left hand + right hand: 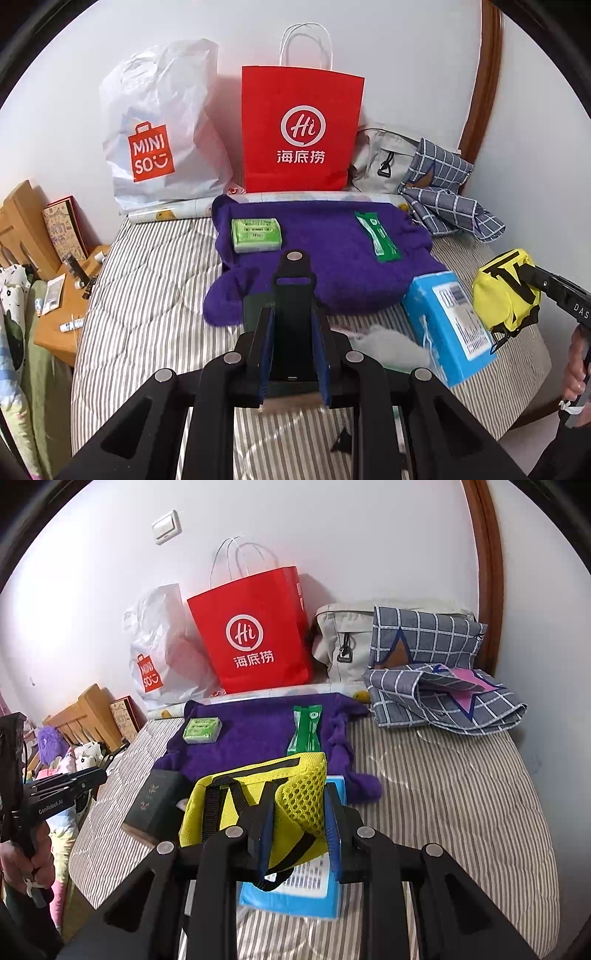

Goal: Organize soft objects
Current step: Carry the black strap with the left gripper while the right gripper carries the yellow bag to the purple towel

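While the right gripper [297, 834] clamps a yellow mesh pouch [258, 805] and the left gripper [293, 354] appears closed on a dark object [291, 325], the purple towel [332, 258] remains unsorted.

Left gripper [291, 354]: fingers nearly together, angled downward, dark flat object clamped upright between blue pads. Right gripper [299, 834]: fingers narrow, pitched down, pinching yellow mesh pouch [258, 805]. Bare hand [35, 860] wraps left handle; other hand [576, 369] grips right handle at frame edge.
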A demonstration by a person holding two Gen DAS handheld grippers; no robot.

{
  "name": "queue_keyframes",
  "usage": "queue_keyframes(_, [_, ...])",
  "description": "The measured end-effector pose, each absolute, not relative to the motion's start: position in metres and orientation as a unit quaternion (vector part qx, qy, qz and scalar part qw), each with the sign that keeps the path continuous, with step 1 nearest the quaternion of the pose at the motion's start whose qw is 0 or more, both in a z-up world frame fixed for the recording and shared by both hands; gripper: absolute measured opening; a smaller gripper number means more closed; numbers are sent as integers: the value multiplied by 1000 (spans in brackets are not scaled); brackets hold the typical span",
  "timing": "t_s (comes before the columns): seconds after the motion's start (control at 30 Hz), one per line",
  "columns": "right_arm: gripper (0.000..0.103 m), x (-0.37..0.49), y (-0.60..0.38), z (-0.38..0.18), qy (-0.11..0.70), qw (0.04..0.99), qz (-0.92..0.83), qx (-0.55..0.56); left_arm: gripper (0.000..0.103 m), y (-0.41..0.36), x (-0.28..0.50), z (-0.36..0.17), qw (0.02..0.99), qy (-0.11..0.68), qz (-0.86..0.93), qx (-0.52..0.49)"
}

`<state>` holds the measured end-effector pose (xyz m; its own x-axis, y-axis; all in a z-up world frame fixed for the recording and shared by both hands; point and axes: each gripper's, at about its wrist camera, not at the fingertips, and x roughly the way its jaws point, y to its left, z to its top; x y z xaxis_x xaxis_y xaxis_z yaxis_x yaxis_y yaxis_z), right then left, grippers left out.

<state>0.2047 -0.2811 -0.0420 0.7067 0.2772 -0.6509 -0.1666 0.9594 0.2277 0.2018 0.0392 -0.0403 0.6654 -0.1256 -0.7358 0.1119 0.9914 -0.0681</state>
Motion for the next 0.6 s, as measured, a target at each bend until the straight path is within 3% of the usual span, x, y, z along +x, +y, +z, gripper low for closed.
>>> queue_keyframes(0.6, [25, 278, -260, -40, 363, 919, 137, 68, 20, 43, 280, -42, 909, 413, -58, -2])
